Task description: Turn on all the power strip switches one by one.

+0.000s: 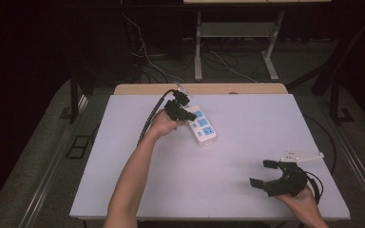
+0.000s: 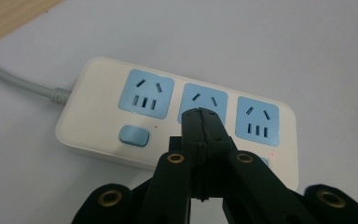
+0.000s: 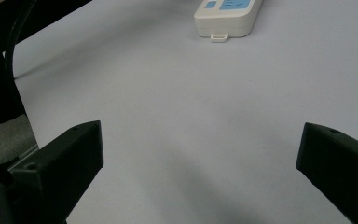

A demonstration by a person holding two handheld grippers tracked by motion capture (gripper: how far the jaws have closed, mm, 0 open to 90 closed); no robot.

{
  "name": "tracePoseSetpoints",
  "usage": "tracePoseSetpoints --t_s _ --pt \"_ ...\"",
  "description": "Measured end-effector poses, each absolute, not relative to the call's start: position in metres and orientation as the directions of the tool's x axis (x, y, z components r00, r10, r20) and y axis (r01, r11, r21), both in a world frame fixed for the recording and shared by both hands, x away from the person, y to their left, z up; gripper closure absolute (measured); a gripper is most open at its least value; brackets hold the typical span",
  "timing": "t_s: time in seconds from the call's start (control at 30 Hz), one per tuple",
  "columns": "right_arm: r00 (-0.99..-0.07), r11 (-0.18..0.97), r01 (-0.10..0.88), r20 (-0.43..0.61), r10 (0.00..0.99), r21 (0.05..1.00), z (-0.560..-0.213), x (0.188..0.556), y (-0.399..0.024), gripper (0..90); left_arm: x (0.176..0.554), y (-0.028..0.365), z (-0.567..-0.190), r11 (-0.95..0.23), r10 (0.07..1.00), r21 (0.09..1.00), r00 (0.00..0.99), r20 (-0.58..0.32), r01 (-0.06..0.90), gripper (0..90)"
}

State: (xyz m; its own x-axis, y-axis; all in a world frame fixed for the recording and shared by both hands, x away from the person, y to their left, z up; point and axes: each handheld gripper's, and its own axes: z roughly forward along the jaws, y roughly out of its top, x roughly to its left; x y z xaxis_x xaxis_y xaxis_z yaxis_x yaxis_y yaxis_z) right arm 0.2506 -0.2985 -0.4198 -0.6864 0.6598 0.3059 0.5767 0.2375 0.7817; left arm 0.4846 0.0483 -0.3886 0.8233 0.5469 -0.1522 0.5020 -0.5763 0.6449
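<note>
The white power strip (image 1: 202, 126) lay on the pale tabletop (image 1: 247, 142) toward its far left part, its grey cord (image 2: 16, 81) leaving from the far end. In the left gripper view it showed three blue socket faces in a row, each with a small blue rocker switch (image 2: 134, 135) below it (the one under the first socket sat in plain sight, the one under the third peeked out beside the jaws). A tiny red light (image 2: 272, 154) glowed near that third switch, which I took to mean at least that outlet was live.

The left gripper (image 2: 203, 123) hovered right over the strip with its jaws pressed together, holding nothing, the joined tip pointing at the lower edge of the middle socket (image 2: 205, 100), roughly where that socket's own switch would lie. Whether the tip actually touched the plastic could not be told from these pictures.

The right gripper (image 1: 265, 174) waited well apart, near the front right corner of the table, its jaws spread wide and empty; its own view looked across bare table toward the near end of the strip.

By my judgement the work was at the pressing stage: the approach was done and the closed tip was lined up, while the push on the middle switch, and any further switches, remained. No plug was in any socket.
</note>
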Motion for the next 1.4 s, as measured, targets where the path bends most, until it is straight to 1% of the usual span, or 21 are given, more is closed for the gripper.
tracePoseSetpoints --t_s 0.3,0.47,0.77,1.13,1.4 --pt "-0.687 0.236 0.576 0.307 0.659 0.783 -0.420 0.251 -0.299 0.4 0.489 0.057 -0.373 -0.565 0.562 0.657 0.816 -0.136 0.499 89.5" --pt "-0.687 0.235 0.574 0.306 0.659 0.784 -0.420 0.251 -0.299 0.4 0.494 0.057 -0.370 -0.560 0.567 0.661 0.813 -0.132 0.499 89.5" --pt "-0.688 0.235 0.574 0.307 0.658 0.784 -0.420 0.250 -0.300 0.4 0.502 0.058 -0.382 -0.566 0.582 0.643 0.802 -0.130 0.515 89.5" --pt "-0.688 0.235 0.575 0.307 0.658 0.784 -0.420 0.250 -0.300 0.4 0.509 0.059 -0.393 -0.547 0.601 0.645 0.787 -0.142 0.534 89.4" --pt "-0.690 0.237 0.572 0.305 0.657 0.785 -0.420 0.250 -0.300 0.4 0.510 0.053 -0.401 -0.567 0.601 0.624 0.788 -0.133 0.538 89.4"
